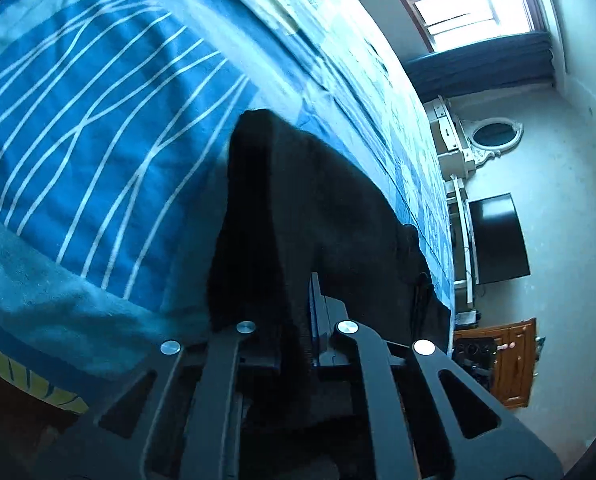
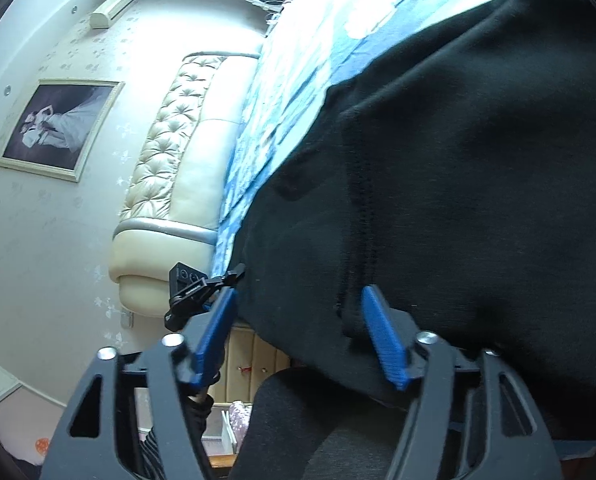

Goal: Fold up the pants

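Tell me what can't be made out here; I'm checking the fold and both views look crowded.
- Left gripper: in the left wrist view the black pants drape over its fingertips, hiding them.
- Pants' full shape: cut off by the right wrist view's edge; legs and waistband can't be told apart.
- Right gripper: jaws apart, but whether its blue pads touch cloth is unclear.
- Bed: partly covered.

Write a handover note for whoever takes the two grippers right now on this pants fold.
Left gripper: shut on the black pants, fabric draped over and between its fingers.
Right gripper: open, blue pads apart, pants edge hanging between them, not pinched.
Pants lie partly on the blue bedspread, near the bed's edge.
Done: one hold taken. Left: close the right gripper on the edge, then make the fold; none is visible yet.
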Motion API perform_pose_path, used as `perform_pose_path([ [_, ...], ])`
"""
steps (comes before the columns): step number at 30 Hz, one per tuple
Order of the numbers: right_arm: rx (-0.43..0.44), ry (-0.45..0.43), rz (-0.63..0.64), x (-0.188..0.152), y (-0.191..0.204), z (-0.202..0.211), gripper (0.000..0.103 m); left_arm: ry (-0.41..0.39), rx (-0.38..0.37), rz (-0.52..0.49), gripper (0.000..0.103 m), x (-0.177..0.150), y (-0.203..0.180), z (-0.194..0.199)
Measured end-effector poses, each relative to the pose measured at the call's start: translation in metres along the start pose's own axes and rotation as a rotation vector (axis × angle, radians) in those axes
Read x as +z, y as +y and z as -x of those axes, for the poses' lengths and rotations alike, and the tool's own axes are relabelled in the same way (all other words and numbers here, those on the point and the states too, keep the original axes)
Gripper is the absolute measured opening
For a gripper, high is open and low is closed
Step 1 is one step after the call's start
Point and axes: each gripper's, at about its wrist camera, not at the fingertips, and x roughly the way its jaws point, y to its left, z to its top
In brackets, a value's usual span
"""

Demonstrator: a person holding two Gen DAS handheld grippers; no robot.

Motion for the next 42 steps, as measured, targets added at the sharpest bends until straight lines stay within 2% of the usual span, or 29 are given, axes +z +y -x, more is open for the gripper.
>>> perform_pose_path([
  [2, -0.009, 0.004, 0.007, 0.000, 0.005, -0.001, 0.081, -0.009, -0.010, -0.022, 0.008, 0.001, -0.012, 0.005],
  [6, -0.063, -0.012, 0.018, 0.002, 0.013, 0.004, 0.082, -0.028, -0.019, -0.067, 0.008, 0.000, -0.045, 0.014],
  [9, -0.152, -0.052, 0.038, -0.001, 0.020, 0.013, 0.083, -0.042, -0.009, -0.120, 0.008, -0.003, -0.072, 0.022],
  [11, -0.258, -0.088, 0.056, -0.004, 0.026, 0.021, 0.083, -0.050, 0.001, -0.154, 0.008, -0.005, -0.093, 0.026],
  [15, -0.329, -0.158, 0.077, -0.011, 0.033, 0.042, 0.083, -0.063, 0.026, -0.213, 0.008, -0.010, -0.133, 0.025],
  [21, -0.389, -0.227, 0.138, -0.022, 0.044, 0.078, 0.084, -0.079, 0.092, -0.329, 0.008, -0.024, -0.197, 0.007],
  [27, -0.520, -0.260, 0.215, -0.032, 0.048, 0.098, 0.085, -0.078, 0.192, -0.478, 0.008, -0.053, -0.256, -0.023],
  [31, -0.542, -0.297, 0.180, -0.034, 0.039, 0.117, 0.086, -0.069, 0.232, -0.562, 0.008, -0.076, -0.285, -0.051],
  [36, -0.570, -0.356, 0.136, -0.038, 0.030, 0.143, 0.086, -0.040, 0.252, -0.614, 0.008, -0.096, -0.308, -0.081],
  [42, -0.559, -0.400, 0.111, -0.045, 0.018, 0.170, 0.086, -0.016, 0.302, -0.665, 0.008, -0.120, -0.329, -0.114],
])
